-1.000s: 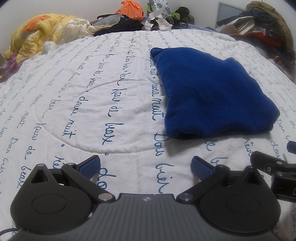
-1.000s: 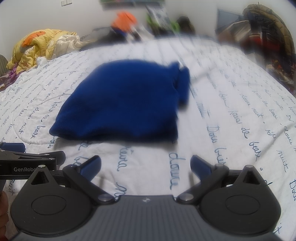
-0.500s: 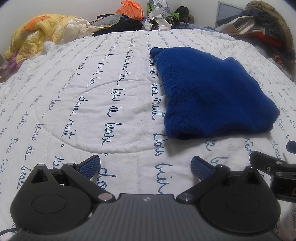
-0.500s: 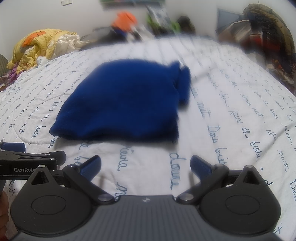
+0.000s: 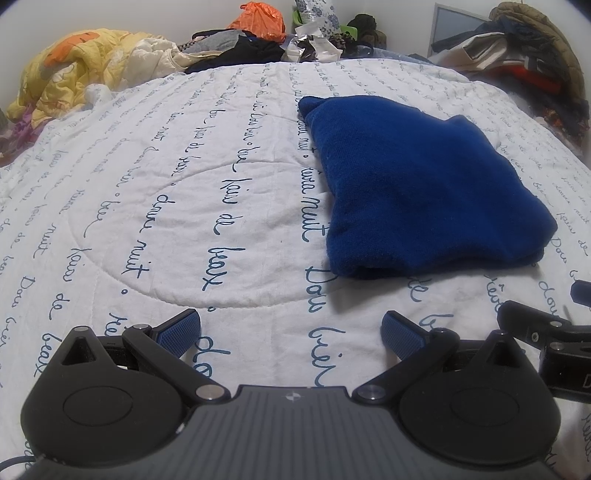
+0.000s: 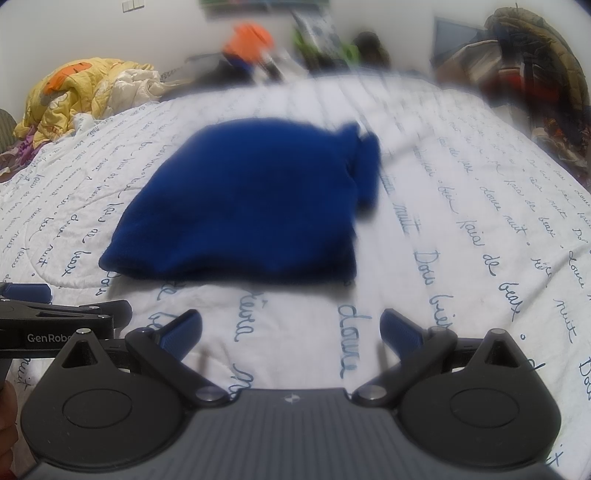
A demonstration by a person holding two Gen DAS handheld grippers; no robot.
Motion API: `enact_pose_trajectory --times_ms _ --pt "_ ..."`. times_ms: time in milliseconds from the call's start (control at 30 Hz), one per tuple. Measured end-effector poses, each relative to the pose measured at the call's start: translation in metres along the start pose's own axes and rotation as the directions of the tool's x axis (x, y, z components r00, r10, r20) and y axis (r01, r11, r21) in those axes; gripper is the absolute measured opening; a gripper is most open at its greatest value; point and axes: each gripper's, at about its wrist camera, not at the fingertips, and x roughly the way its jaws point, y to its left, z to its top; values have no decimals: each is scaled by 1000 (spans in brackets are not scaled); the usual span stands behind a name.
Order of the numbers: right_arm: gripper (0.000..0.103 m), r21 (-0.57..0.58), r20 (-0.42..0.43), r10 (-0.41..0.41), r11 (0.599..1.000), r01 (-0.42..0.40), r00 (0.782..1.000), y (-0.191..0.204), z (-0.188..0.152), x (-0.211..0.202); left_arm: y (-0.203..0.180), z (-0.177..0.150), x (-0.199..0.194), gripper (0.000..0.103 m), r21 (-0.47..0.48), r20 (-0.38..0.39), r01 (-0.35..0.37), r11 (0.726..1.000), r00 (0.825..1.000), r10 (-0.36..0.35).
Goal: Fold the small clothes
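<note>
A dark blue fleece garment (image 5: 417,192) lies folded into a rough square on the white quilt (image 5: 177,206) printed with blue script. My left gripper (image 5: 291,330) stands open over bare quilt, short of the garment's near left corner, nothing between its blue pads. In the right wrist view the same garment (image 6: 251,206) lies ahead and slightly left, blurred. My right gripper (image 6: 290,330) is open too, empty, just short of the garment's near edge. Each gripper shows at the edge of the other's view, the right one (image 5: 546,332) and the left one (image 6: 55,317).
A yellow and orange duvet (image 5: 74,74) is bunched at the bed's far left. Dark clothes and an orange bag (image 5: 258,22) lie along the far edge. A heap of coats (image 5: 532,55) rises at the far right. A hand (image 6: 7,417) shows at the lower left.
</note>
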Motion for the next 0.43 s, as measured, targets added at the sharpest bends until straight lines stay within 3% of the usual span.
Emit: enact_pose_trajectory --times_ms 433 --pt "103 9 32 -3 1000 3 999 -9 2 0 3 2 -7 103 19 61 -14 1000 998 13"
